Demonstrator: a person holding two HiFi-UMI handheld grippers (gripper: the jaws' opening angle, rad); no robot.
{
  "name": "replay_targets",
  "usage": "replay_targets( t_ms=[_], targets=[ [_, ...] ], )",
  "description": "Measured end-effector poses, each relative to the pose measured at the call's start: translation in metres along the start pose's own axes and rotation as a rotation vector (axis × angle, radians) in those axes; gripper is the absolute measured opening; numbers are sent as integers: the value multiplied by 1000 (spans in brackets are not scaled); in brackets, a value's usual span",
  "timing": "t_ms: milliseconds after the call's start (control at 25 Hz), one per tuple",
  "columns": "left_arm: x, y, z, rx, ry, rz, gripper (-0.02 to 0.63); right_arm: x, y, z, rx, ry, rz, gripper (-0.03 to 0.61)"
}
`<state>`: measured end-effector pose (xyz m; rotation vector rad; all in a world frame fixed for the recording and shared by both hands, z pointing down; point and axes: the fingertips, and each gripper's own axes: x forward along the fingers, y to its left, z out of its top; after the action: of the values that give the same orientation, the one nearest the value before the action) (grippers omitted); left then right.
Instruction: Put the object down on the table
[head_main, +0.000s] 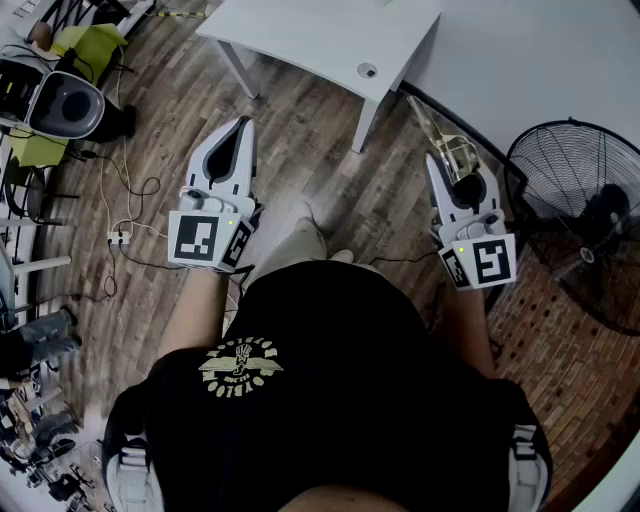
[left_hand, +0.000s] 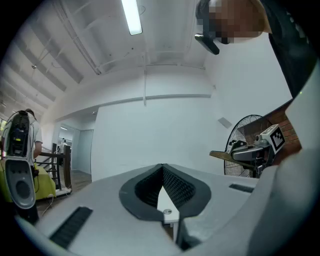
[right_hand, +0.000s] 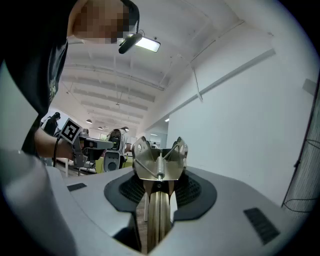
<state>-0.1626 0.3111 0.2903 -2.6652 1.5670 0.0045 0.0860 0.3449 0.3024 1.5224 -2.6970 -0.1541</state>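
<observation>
A brass-coloured metal spring clip (right_hand: 159, 162) stands up between the pads of my right gripper (right_hand: 159, 200), which is shut on its lower part. In the head view the clip (head_main: 440, 140) sticks out ahead of the right gripper (head_main: 455, 178), held in the air above the wooden floor, right of the white table's (head_main: 330, 40) near corner. My left gripper (head_main: 238, 128) hangs level with it on the left, near the table's leg. Its jaws meet at the tips (left_hand: 162, 167) with nothing between them.
A black standing fan (head_main: 580, 220) is close on the right, by the white wall. A grey machine (head_main: 65, 105) and a green seat stand at the far left, with cables and a power strip (head_main: 120, 237) on the floor. A small round thing (head_main: 367, 70) lies on the table.
</observation>
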Motion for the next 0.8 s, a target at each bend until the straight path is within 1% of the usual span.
replay_targets(
  t_ms=[160, 280, 480, 800],
  targets=[
    [6, -4, -15, 7, 17, -6, 8, 2, -9, -11, 9, -2, -6, 143],
    [19, -2, -22, -7, 22, -13, 8, 8, -17, -17, 22, 5, -15, 143],
    [62, 0, -32, -32, 34, -61, 8, 29, -41, -21, 37, 31, -53, 143],
    [128, 0, -36, -35, 27, -125, 8, 61, -82, -26, 51, 42, -90, 143]
  ],
)
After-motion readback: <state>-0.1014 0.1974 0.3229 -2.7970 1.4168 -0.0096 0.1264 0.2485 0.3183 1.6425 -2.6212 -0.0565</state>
